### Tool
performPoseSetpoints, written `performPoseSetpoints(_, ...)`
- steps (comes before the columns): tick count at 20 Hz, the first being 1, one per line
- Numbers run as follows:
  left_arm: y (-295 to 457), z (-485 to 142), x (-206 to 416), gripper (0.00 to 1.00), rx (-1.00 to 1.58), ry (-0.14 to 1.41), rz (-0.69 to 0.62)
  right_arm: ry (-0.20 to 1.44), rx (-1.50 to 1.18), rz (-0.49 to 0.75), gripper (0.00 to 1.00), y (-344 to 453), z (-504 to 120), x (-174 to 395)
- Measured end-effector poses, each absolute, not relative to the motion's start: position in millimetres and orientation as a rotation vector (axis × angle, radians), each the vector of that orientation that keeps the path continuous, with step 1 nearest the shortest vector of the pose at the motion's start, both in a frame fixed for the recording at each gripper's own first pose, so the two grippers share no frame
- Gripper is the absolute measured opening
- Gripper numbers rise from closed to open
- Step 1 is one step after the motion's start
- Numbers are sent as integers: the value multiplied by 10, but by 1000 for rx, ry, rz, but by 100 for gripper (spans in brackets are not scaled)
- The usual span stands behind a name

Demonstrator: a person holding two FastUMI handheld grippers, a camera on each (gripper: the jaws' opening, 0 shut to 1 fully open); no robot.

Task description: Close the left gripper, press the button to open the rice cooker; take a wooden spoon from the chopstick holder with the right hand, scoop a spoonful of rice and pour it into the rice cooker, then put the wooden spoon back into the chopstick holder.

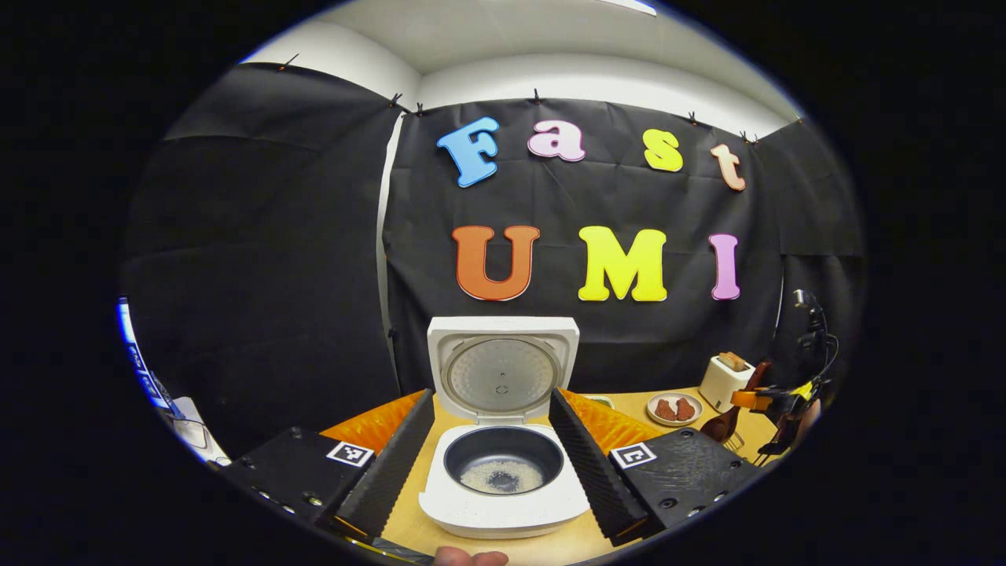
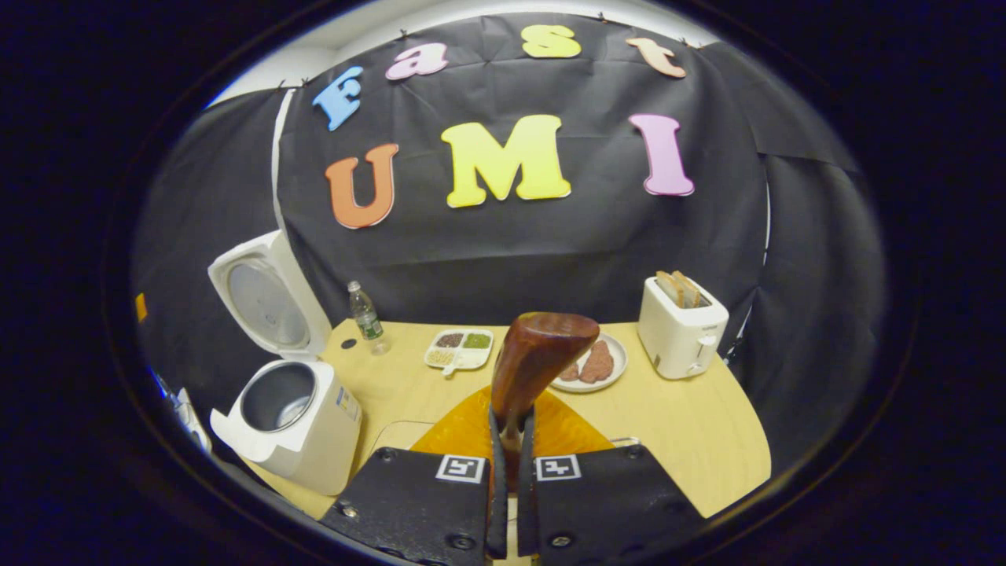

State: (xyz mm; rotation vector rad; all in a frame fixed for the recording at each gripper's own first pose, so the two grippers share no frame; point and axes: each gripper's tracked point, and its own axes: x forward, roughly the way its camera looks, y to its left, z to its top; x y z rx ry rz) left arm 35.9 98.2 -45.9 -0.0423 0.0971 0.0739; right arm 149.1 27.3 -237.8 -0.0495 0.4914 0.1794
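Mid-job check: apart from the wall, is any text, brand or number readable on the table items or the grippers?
No text is readable.
On the rice cooker, a side sticker: too blurred to read.
On the bottle, a label: too small to read.
On the left gripper and right gripper, square tags: black-and-white patterns, no words.

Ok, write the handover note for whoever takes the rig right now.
Left gripper: open, facing the cooker.
Right gripper: shut on the spoon, bowl end up, above the table.
Cooker: lid up; some rice in the pot.
Done: lid opened, spoon taken, rice seemingly poured.
Left: put the spoon back in its holder.
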Motion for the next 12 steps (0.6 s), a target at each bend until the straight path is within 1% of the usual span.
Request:
performPoseSetpoints(5, 1251, -527, 356, 94, -51, 107, 75, 536, -211, 167, 10, 542, -3052, 1480)
performPoseSetpoints(9, 1464, -652, 256, 94, -57, 140, 115, 488, -375, 124, 10, 547, -3282, 1510)
performPoseSetpoints(12, 1575, -788, 201, 94, -53, 178, 134, 467, -402, 88, 10, 590, -3382, 1498)
